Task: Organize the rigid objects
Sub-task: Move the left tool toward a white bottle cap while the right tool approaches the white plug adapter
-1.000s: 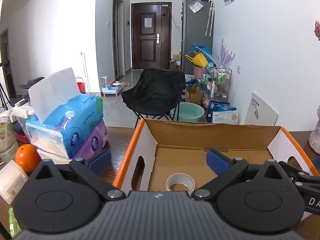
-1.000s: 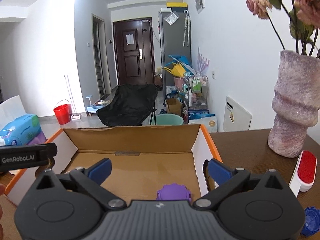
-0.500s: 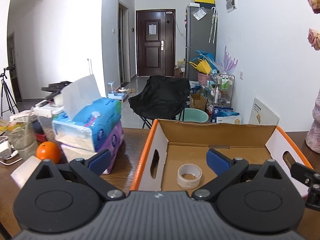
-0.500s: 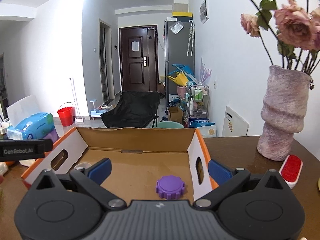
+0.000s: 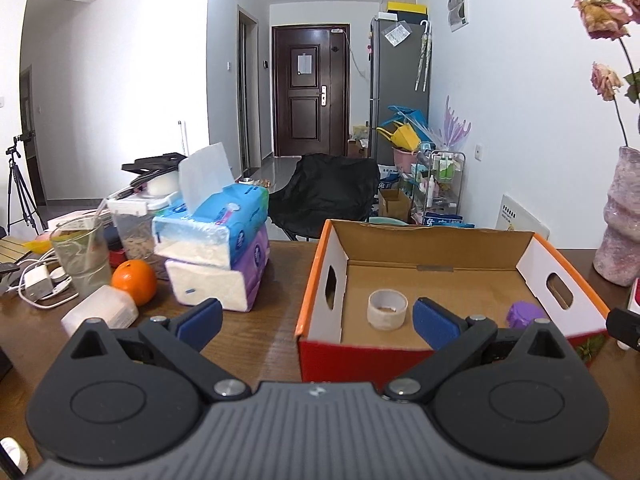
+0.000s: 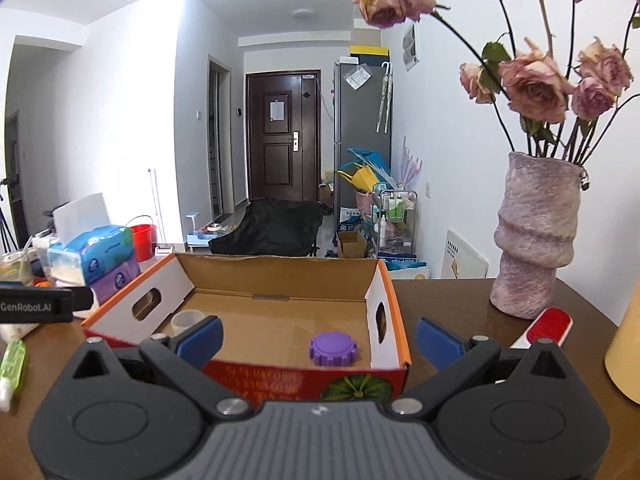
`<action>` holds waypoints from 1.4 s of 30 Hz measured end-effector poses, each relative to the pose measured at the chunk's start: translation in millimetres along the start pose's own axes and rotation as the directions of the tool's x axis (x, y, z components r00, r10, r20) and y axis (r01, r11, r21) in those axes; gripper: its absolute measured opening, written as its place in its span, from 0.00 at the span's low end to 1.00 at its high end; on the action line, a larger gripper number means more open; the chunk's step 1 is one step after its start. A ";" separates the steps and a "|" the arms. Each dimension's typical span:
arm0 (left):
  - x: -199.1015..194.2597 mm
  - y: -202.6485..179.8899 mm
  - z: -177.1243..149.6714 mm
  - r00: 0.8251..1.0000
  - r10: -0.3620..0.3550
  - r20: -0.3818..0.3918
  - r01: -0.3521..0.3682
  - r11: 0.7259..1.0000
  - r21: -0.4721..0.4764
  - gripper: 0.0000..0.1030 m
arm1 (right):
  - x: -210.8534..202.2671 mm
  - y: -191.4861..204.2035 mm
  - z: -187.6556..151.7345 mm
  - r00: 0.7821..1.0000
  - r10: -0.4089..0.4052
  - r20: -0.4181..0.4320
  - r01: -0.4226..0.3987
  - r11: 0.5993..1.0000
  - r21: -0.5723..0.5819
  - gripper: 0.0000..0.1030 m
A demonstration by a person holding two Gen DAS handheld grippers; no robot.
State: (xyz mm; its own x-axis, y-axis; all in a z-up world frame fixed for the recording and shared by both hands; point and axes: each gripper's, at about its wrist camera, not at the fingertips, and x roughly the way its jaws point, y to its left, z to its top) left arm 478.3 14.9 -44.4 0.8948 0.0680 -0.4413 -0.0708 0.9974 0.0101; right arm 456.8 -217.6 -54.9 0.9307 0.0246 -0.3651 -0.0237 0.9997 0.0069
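Note:
An open cardboard box (image 5: 536,254) with orange rims stands on the brown table. Inside it lie a white tape roll (image 5: 387,309) toward the left and a purple gear-shaped lid (image 6: 332,349) toward the right. The same roll (image 6: 187,320) and box (image 6: 394,312) show in the right wrist view, the lid (image 5: 524,314) in the left. My left gripper (image 5: 318,322) hovers open in front of the box's near-left corner, holding nothing. My right gripper (image 6: 319,338) hangs open before the box's near wall, empty.
Stacked tissue packs (image 5: 224,248), an orange (image 5: 134,282), a glass (image 5: 82,256), a white case (image 5: 100,312) and a charger sit left of the box. A purple vase (image 6: 534,240) with roses, a red-and-white brush (image 6: 544,326) and a yellow object (image 6: 624,352) stand to the right. A green bottle (image 6: 12,360) lies at the left.
Both grippers have pulled back and risen away from the box; its near red wall is now visible. The tape roll and the purple lid stay inside.

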 end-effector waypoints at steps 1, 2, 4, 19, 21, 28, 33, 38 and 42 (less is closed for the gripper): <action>-5.0 0.9 -2.0 1.000 -0.001 0.002 0.001 1.000 -0.001 1.00 | -5.9 -0.2 -2.6 1.000 0.001 0.002 -0.001 1.000 -0.001 1.00; -9.5 2.3 -4.0 1.000 -0.001 0.001 0.001 1.000 -0.002 1.00 | -10.9 -0.7 -4.7 1.000 0.001 0.003 -0.001 1.000 -0.002 1.00; -18.0 5.7 -9.5 1.000 0.001 0.000 -0.001 1.000 -0.004 1.00 | -19.3 -2.0 -8.7 1.000 0.001 0.003 -0.001 1.000 -0.001 1.00; -84.8 31.6 -44.2 1.000 0.016 0.003 -0.016 1.000 -0.016 1.00 | -84.1 -16.0 -46.7 0.999 -0.051 0.008 0.050 0.998 0.041 1.00; -93.1 36.1 -47.8 1.000 0.020 0.006 -0.019 1.000 -0.024 1.00 | -92.1 -16.2 -50.5 0.998 -0.054 0.011 0.054 0.998 0.042 1.00; -115.9 53.2 -61.3 0.999 0.037 0.010 -0.037 0.998 -0.041 1.00 | -117.8 -16.6 -66.0 0.998 -0.066 0.014 0.065 0.997 0.037 1.00; -129.1 65.0 -72.6 0.999 0.046 0.003 -0.046 0.998 -0.041 1.00 | -134.8 -21.2 -74.7 0.997 -0.066 0.034 0.064 0.997 0.048 1.00; -139.3 81.2 -86.3 0.998 0.064 -0.008 -0.064 0.997 -0.038 1.00 | -149.5 -34.4 -86.2 0.997 -0.058 0.055 0.053 0.996 0.077 1.00; -142.0 98.1 -95.8 0.996 0.089 -0.026 -0.090 0.995 -0.040 1.00 | -157.1 -46.1 -93.6 0.997 -0.057 0.054 0.052 0.995 0.085 1.00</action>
State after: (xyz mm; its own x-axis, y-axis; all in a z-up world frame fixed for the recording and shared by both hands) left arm 302.1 101.0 -66.7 0.8731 0.1562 -0.4619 -0.1691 0.9855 0.0137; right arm 277.5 -267.7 -85.0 0.9487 -0.0321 -0.3145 0.0558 0.9962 0.0668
